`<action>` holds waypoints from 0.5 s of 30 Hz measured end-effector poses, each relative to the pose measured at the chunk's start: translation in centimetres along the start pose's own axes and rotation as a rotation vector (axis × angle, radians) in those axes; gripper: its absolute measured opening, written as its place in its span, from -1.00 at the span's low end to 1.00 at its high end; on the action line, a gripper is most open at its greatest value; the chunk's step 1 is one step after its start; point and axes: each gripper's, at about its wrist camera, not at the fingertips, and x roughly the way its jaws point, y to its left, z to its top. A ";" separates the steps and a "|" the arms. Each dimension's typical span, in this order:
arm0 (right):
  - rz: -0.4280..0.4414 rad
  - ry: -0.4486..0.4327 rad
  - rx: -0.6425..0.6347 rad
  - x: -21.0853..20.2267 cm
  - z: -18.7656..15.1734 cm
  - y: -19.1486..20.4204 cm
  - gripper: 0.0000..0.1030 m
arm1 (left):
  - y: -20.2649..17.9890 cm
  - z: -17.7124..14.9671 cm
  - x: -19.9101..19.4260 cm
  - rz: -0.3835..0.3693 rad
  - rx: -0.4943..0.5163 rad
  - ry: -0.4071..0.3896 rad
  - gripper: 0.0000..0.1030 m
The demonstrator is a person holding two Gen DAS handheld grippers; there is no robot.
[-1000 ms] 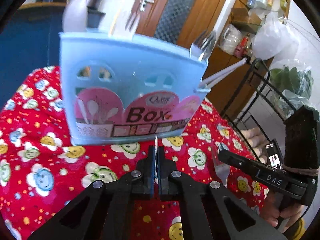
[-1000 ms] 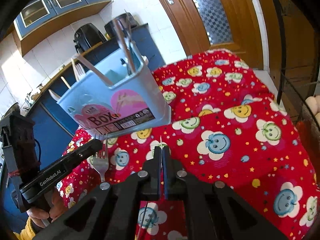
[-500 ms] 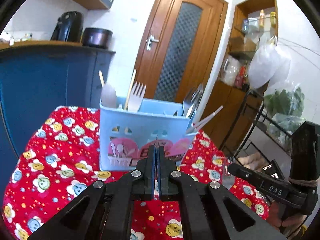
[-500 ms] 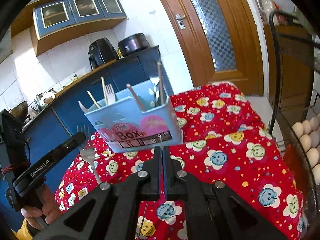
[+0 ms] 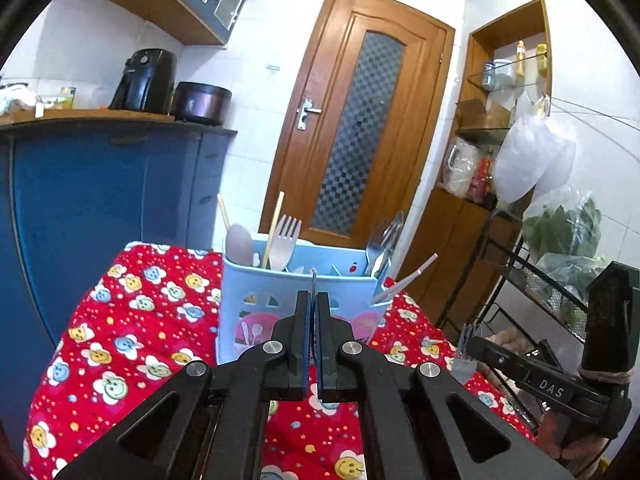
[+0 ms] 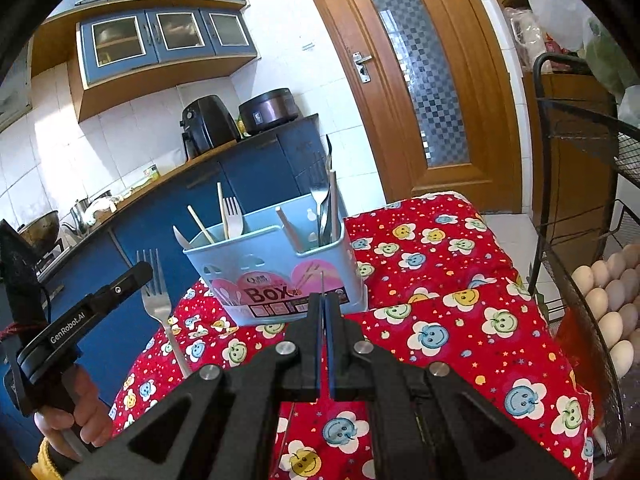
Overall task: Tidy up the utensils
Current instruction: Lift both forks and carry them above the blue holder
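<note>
Left tool clenches 1 fork; right tool clenches a 2nd fork. Forks likely handle light, stiff and slippery, so grip the flat neck when lowering them into the box.

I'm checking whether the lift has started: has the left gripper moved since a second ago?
Yes. The left gripper has risen and drawn back: the light blue plastic utensil box on the red flowered tablecloth now looks smaller and lower in its view.
</note>
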 end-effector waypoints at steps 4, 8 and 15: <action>-0.002 -0.012 0.000 -0.3 0.2 0.1 -0.95 | 0.2 0.4 -0.4 0.006 -0.004 -0.013 -0.98; -0.005 -0.026 -0.008 -0.7 0.8 0.3 -0.95 | 0.4 1.0 -0.8 0.017 -0.001 -0.029 -0.98; -0.011 -0.053 -0.033 -1.1 2.2 0.9 -0.95 | 0.2 3.2 -1.4 0.038 0.032 -0.079 -0.98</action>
